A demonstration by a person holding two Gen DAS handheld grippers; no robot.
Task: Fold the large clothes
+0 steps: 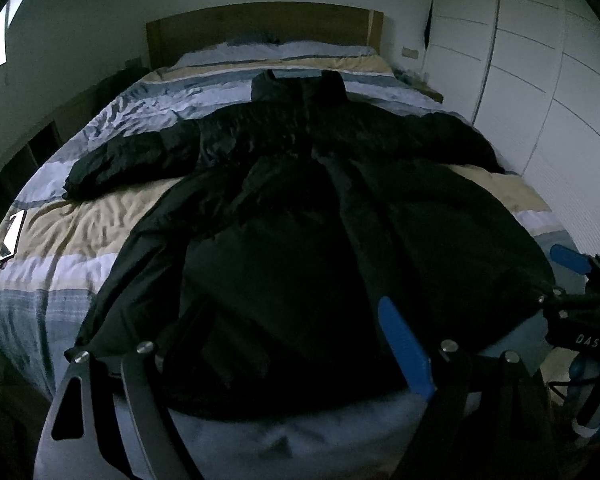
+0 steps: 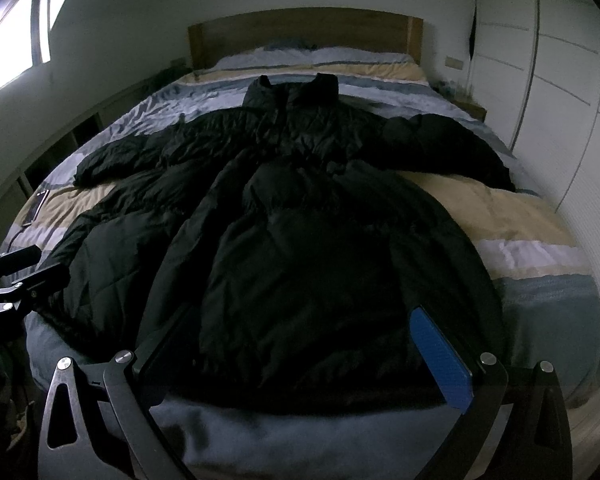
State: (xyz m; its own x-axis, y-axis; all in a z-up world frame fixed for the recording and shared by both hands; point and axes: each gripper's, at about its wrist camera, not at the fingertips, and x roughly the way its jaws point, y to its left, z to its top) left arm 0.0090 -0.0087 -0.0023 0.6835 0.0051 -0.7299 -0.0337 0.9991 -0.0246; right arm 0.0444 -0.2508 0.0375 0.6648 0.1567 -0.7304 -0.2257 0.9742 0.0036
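Black padded coat (image 1: 300,208) lies flat along the striped bed (image 1: 80,232), collar at the far end, sleeves spread left and right, hem at the near edge. Left gripper (image 1: 284,344) hovers over the hem, jaws spread, pinching nothing. Right gripper (image 2: 300,344) likewise spread, empty. Phone (image 1: 13,234) on left edge.
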